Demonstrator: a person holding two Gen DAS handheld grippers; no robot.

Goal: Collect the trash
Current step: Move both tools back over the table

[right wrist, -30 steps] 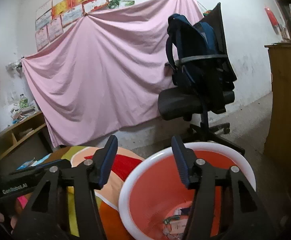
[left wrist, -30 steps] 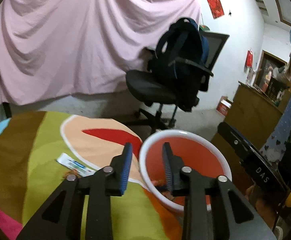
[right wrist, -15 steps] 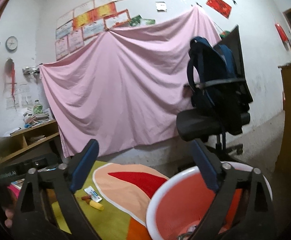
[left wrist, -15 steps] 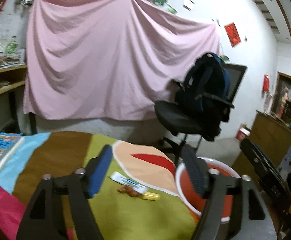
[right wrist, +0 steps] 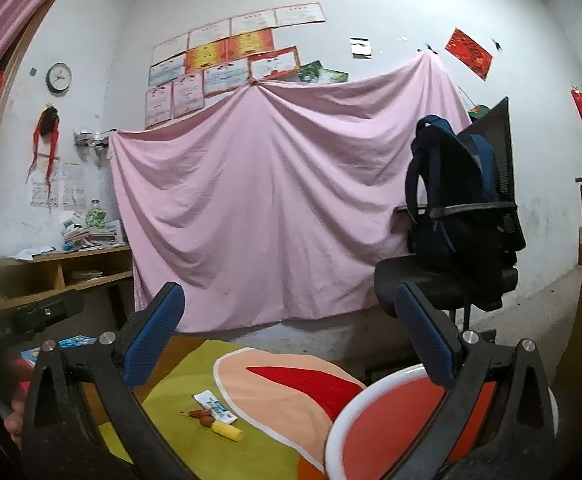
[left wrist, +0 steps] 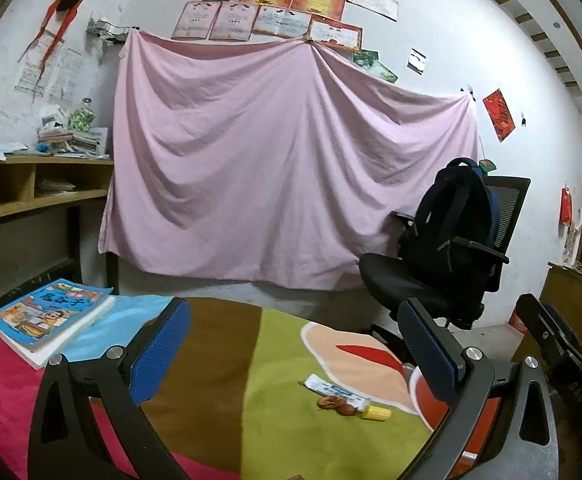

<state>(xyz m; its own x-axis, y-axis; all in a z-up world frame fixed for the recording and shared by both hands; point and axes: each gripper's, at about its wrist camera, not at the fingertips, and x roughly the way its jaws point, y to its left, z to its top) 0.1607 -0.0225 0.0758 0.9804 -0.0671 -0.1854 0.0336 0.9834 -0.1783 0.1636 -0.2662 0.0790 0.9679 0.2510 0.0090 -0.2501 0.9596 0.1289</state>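
On the striped cloth (left wrist: 275,420), near its right edge, three pieces of litter lie in a close cluster: a white and blue wrapper (left wrist: 333,390), a brown scrap (left wrist: 335,403) touching it, and a small yellow piece (left wrist: 377,413) just beside both. The red basin (right wrist: 387,432) with a white rim stands immediately right of the cloth; its interior is largely hidden behind the fingers, so its contents cannot be confirmed.

Left gripper (left wrist: 295,348): jaws have just been opening and now stand wide, with nothing between the blue pads. Right gripper (right wrist: 291,336): jaws likewise spread wide and empty, with the basin rim low beneath its right finger. Neither tool touches any litter; both sit above and short of the cluster.

Assessment: the step in hand appears to be the approach to the next pickup. The items are small, flat and close together, so one should be chosen, probably the yellow piece at the outer end, since it stands clear of the others. The pads should come down either side of it, low enough to meet the cloth without gathering fabric, and close fully before lifting.

Risk noted: a grip on the wrapper may drag the brown scrap with it or flick it aside. A book (left wrist: 49,322) at the far left of the cloth is not litter and should be left.
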